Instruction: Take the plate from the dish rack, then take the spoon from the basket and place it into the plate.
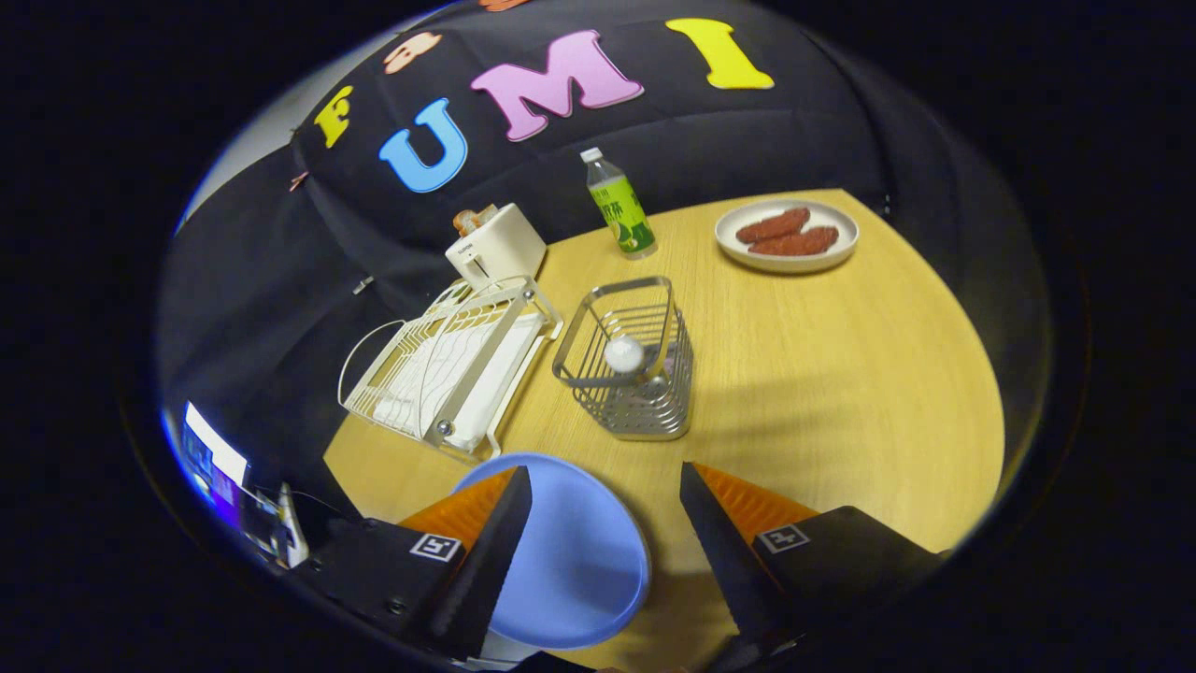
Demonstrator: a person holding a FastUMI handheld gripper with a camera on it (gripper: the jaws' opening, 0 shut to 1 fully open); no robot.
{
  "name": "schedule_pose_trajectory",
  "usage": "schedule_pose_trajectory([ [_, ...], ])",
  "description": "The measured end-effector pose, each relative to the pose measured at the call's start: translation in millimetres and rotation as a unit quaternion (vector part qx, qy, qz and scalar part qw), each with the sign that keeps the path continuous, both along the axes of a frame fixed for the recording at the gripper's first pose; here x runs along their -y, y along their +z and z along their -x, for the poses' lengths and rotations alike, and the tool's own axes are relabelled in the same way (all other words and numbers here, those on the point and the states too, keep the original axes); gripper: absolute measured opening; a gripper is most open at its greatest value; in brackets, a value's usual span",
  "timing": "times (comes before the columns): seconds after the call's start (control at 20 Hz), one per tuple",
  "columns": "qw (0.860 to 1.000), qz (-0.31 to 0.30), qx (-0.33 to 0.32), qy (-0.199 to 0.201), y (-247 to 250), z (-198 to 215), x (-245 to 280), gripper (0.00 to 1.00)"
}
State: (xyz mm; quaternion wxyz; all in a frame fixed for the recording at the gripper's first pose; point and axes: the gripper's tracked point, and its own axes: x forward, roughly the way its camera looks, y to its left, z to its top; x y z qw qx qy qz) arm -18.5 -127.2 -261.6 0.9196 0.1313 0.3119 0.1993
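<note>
A blue plate lies flat on the wooden table, between my fingers and partly under the left one. My gripper is open, with neither finger pressing on the plate. Just ahead of the fingertips stands a wire basket. A spoon leans inside it with its pale round bowl pointing up. To the left of the basket sits the white dish rack, with no plate in it.
Behind the rack stands a white toaster holding bread. A green-labelled bottle stands beyond the basket. Far right at the back is a white plate with two brown sausages. A lit screen sits off the table's left.
</note>
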Motion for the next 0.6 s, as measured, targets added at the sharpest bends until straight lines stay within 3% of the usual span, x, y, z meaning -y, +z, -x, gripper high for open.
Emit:
schedule_pose_trajectory([
  [0.3,0.987,0.033,0.16,0.003,63.9,-25.9,-6.4,0.98],
  [0.5,0.981,0.051,0.185,-0.004,60.1,-49.6,-13.4,0.98],
  [0.6,0.979,0.061,0.192,-0.006,53.4,-60.9,-15.0,0.9],
])
